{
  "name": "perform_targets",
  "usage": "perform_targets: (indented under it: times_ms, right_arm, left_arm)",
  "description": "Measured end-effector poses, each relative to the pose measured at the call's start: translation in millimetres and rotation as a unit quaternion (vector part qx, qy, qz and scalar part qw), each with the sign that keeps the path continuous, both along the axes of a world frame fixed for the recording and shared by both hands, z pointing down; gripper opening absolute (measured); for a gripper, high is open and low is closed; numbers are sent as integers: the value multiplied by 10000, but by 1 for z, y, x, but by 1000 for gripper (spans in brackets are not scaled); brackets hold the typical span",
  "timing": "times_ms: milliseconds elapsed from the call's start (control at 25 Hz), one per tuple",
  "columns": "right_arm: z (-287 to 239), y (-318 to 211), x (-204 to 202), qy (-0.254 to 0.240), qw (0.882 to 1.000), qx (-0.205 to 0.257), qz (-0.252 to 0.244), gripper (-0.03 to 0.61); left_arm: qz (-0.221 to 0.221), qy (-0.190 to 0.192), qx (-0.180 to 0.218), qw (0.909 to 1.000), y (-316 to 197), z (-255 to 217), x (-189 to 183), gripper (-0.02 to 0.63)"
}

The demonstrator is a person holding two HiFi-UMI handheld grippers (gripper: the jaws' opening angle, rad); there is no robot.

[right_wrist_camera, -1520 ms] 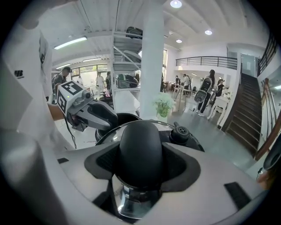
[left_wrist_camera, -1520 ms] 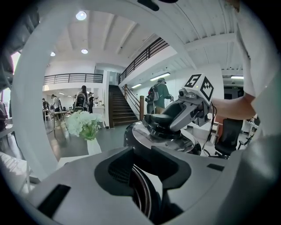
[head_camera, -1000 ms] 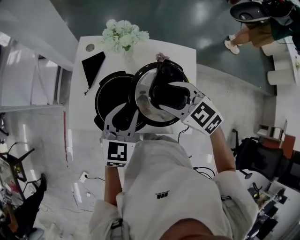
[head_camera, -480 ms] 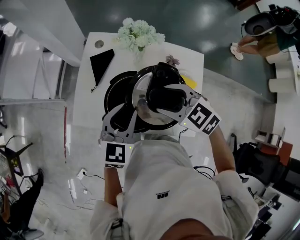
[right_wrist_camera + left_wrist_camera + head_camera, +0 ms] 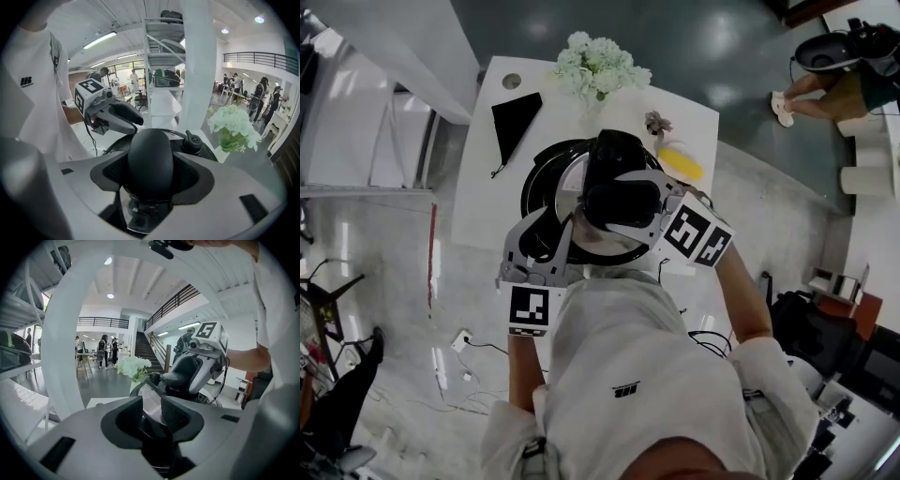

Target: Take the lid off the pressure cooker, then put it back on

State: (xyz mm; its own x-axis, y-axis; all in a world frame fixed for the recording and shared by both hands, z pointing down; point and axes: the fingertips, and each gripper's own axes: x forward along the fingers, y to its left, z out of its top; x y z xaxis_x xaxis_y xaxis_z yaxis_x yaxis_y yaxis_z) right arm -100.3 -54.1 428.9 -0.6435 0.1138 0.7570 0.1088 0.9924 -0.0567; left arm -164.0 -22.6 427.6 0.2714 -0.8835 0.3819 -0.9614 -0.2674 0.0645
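Gripping the lid's black handle (image 5: pixel 151 161), the right gripper (image 5: pixel 151 176) has both pads pressed to its sides, jaws about half wide. The lid (image 5: pixel 574 187) hangs over the mouth of the pressure cooker (image 5: pixel 534 183); I cannot tell whether it is seated.

The left gripper (image 5: pixel 546 234) sits at the cooker's near-left rim. Its jaws are narrow and pinch a dark part there, seemingly the side handle (image 5: pixel 154 432).

The cooker stands close to the near edge of the white table (image 5: pixel 483 178), just in front of the person. Bare tabletop lies to its left. A black triangular cloth (image 5: pixel 514 114) lies near the far-left corner, apart from the cooker. White flowers (image 5: pixel 598 64) stand at the far edge, and a yellow thing (image 5: pixel 680 162) lies beside the cooker on the right. Grey open floor surrounds the table.

Only the head view shows these table edges. The right gripper view alone shows the lid's small black valve knob (image 5: pixel 191 140), just beyond the handle and towards the flowers (image 5: pixel 234 124). The left gripper view shows the right gripper (image 5: pixel 180 380) from the side, above the shiny lid (image 5: pixel 150 401).
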Motion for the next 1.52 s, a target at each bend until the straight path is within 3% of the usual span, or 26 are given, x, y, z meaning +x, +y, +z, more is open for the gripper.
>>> perform_targets:
  times_ms: [1040, 1520]
  right_arm:
    - [16, 23, -26, 177, 9881, -200, -1512, 275]
    - [22, 26, -26, 41, 9831, -165, -1823, 275]
  left_arm:
    - [-254, 50, -174, 9995, 3, 13, -19, 137]
    - [-364, 19, -220, 9991, 0, 16, -16, 137]
